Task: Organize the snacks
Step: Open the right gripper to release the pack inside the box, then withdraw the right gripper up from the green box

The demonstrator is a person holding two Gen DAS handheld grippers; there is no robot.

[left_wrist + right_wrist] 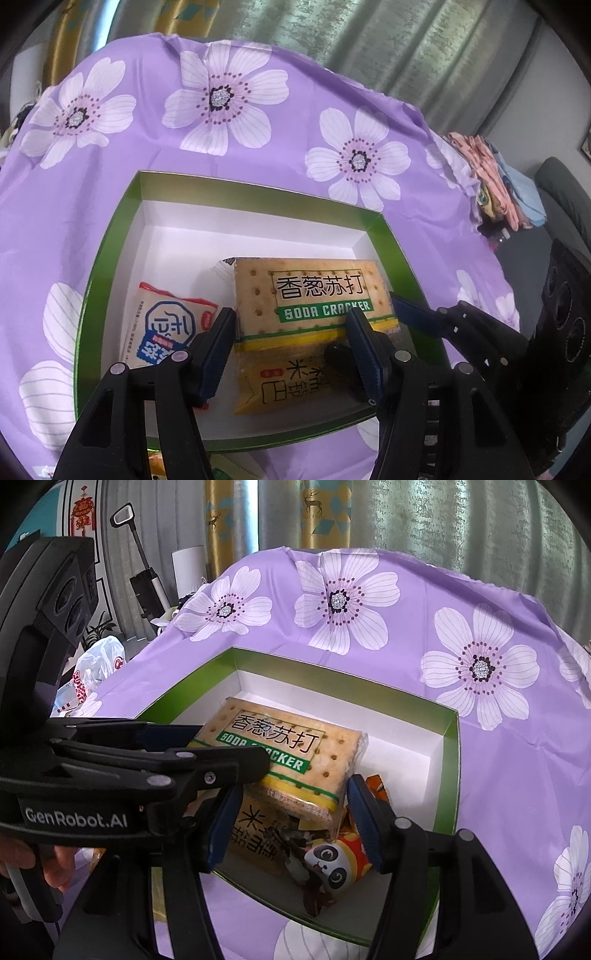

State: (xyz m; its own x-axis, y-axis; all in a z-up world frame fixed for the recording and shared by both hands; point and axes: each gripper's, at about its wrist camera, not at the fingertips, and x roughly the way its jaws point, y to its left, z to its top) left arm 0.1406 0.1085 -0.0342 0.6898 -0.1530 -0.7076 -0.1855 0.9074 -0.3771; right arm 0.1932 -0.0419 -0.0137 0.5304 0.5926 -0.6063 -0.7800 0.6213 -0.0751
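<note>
Straddling the soda cracker pack [314, 295], the left tongs [291, 354] stand part open, pads apparently off it. Right tongs [291, 823] gape likewise over the same pack and a panda snack [332, 864], inside the green box [391, 236] on the floral-clothed counter [147, 147].

Cloth [258, 155]: thin purple fabric, floral print, slight sheen, creased at the edges. Box [110, 254]: cardboard; rim glossy green, inner walls and floor matt white. Cracker pack [314, 291]: clear glossy plastic film with printed label. Rice pack [280, 376]: glossy yellow film. White pack [166, 328]: glossy printed wrapper. Panda pack [332, 867]: shiny printed film. Left gripper [291, 354]: matt black plastic; pads [214, 354] ribbed blue rubber. Curtain [461, 520]: textured grey fabric.
</note>
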